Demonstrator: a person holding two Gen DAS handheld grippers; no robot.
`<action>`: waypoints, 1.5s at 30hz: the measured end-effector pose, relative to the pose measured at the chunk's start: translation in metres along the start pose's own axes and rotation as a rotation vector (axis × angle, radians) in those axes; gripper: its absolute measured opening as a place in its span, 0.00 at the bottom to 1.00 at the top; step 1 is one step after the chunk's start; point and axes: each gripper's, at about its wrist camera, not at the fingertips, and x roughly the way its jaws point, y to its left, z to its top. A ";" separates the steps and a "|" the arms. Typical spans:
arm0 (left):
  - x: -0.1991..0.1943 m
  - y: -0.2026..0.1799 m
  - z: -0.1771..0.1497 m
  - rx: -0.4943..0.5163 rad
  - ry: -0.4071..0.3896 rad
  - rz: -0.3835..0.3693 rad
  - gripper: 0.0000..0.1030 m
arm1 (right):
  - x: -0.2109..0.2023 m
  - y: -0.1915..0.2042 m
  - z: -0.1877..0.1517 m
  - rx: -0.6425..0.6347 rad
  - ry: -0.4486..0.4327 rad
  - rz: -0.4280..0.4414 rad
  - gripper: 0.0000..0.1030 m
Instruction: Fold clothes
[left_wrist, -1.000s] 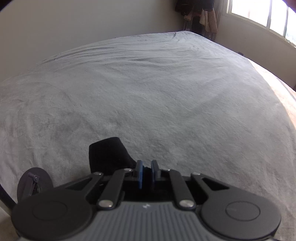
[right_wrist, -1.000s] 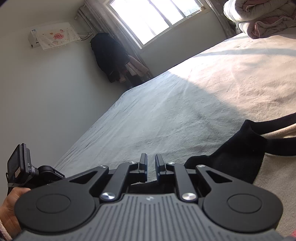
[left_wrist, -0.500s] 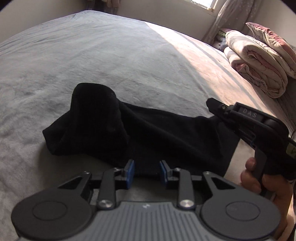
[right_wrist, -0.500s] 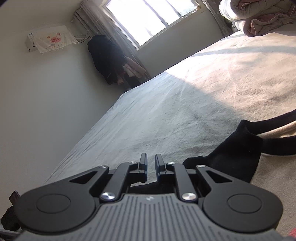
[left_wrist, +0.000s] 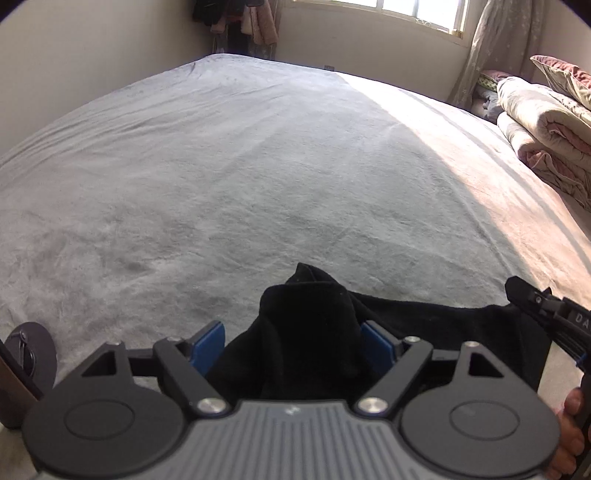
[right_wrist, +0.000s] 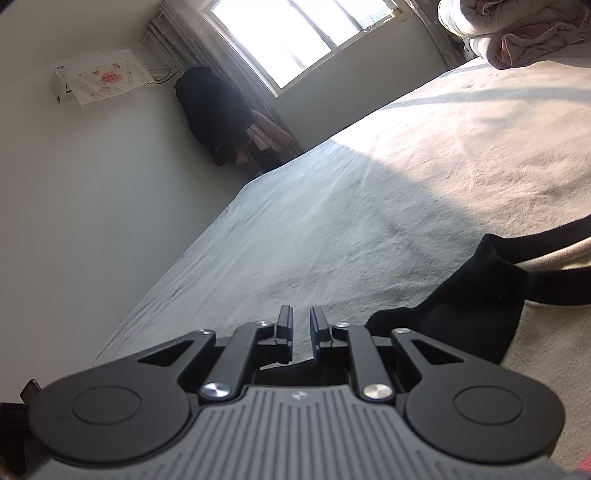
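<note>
Left gripper (left_wrist: 293, 345) jaws have just been opening; they now stand wide apart around a raised hump of the black garment (left_wrist: 306, 332), clamped shut a second ago. Right gripper (right_wrist: 301, 334) unchanged: nearly closed, pinching the garment's other end. Garment lies on the grey bedsheet (left_wrist: 240, 177); folded quilts (left_wrist: 543, 129) far right.

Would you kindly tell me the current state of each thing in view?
Black fabric garment: crumpled, lying on the bedspread.
Left gripper: jaws just opened wide, garment bunched between them, unpressed.
Right gripper: nearly shut, pinching the garment's edge.
Grey plush bedspread: spread flat, lightly wrinkled.
Pink-and-cream quilt: folded, stacked.
</note>
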 end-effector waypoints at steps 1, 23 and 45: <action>0.006 0.006 0.002 -0.047 0.021 -0.007 0.66 | 0.000 0.000 0.000 0.001 0.000 0.000 0.16; -0.033 0.074 0.083 -0.277 -0.298 0.542 0.26 | 0.004 0.005 -0.004 -0.010 0.021 0.009 0.16; 0.060 0.098 0.063 -0.288 0.017 0.514 0.60 | 0.002 0.000 -0.002 0.014 0.015 0.007 0.16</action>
